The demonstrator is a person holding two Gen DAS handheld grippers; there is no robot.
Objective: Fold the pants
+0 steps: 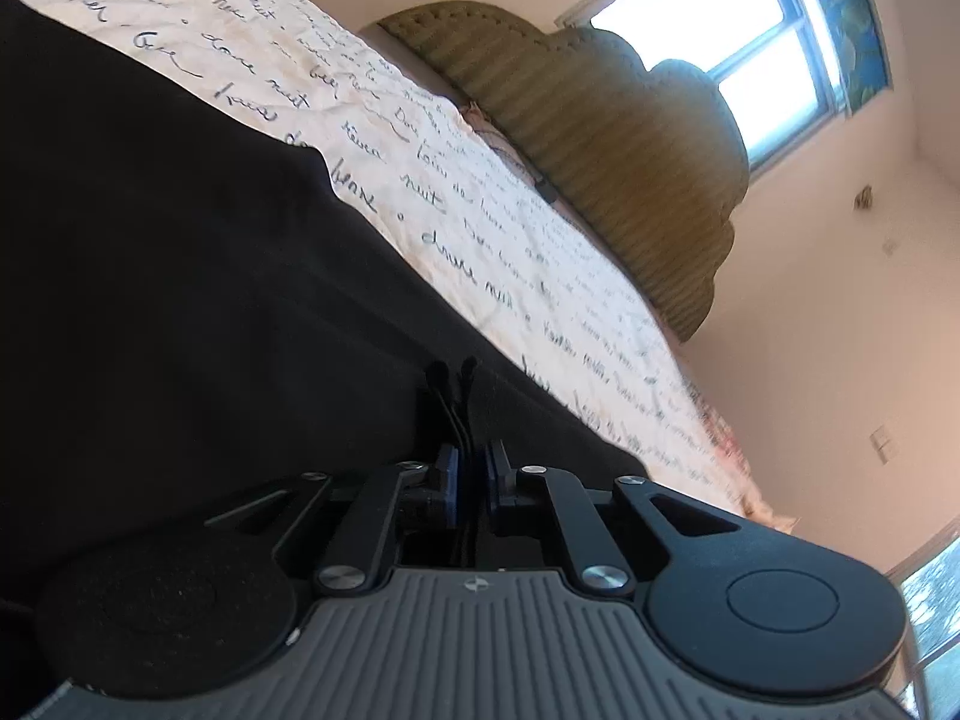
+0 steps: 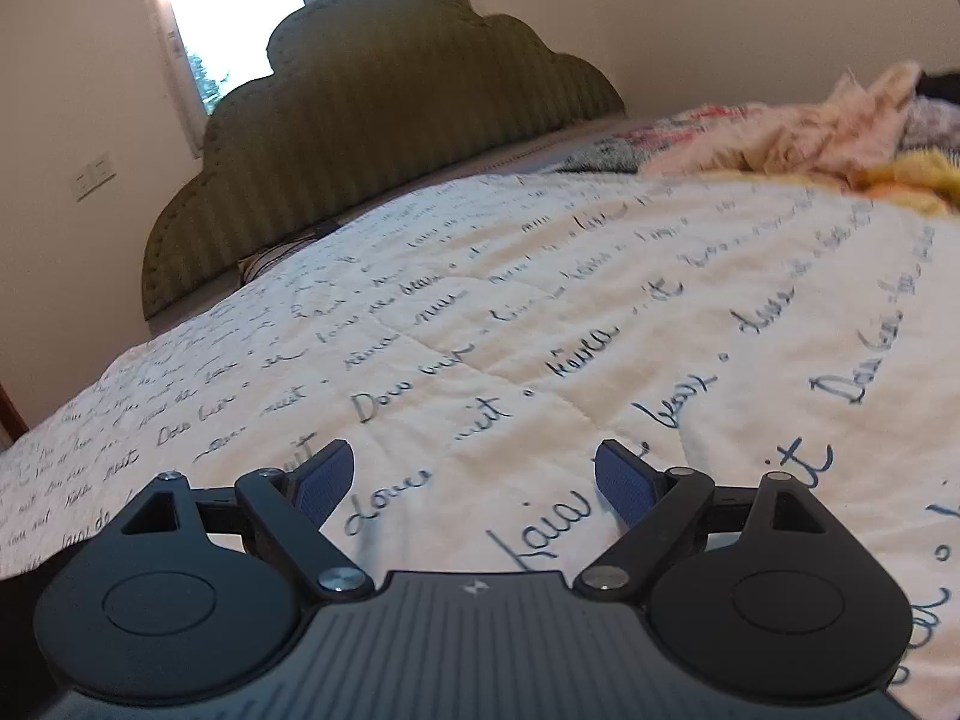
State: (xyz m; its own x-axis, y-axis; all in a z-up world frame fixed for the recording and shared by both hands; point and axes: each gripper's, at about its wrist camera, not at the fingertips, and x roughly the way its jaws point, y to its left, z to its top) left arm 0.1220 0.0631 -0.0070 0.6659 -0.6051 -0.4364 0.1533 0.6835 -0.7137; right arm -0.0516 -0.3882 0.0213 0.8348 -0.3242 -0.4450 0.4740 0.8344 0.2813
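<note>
So the biggest thing here is the cream quilt point(image 2: 540, 312) with blue-black handwriting printed all over it. It runs under and ahead of both sets of jaws. The black pants point(image 1: 180, 300) are next: they lie flat on the quilt, right under the left gripper point(image 1: 472, 468), and spread out ahead of its jaws and off to their left, with one edge running diagonally away in front of them. Way past both jaws stands an olive scalloped headboard point(image 2: 372, 120) with a bright window point(image 1: 720, 30) behind it. Ahead of the right jaws and off to their right there's a rumpled pile of pale pink and yellow clothes point(image 2: 840, 120), well away from them. The right gripper point(image 2: 474, 468) hovers over bare quilt with its jaws spread wide and nothing between them, and we can't see the pants in that view at all. The left jaws are nearly together, with just a sliver of gap. Two thin black cords point(image 1: 465, 384) run up through that gap and poke out just ahead of the tips, but we honestly can't tell if the pads are pinching them or not.
</note>
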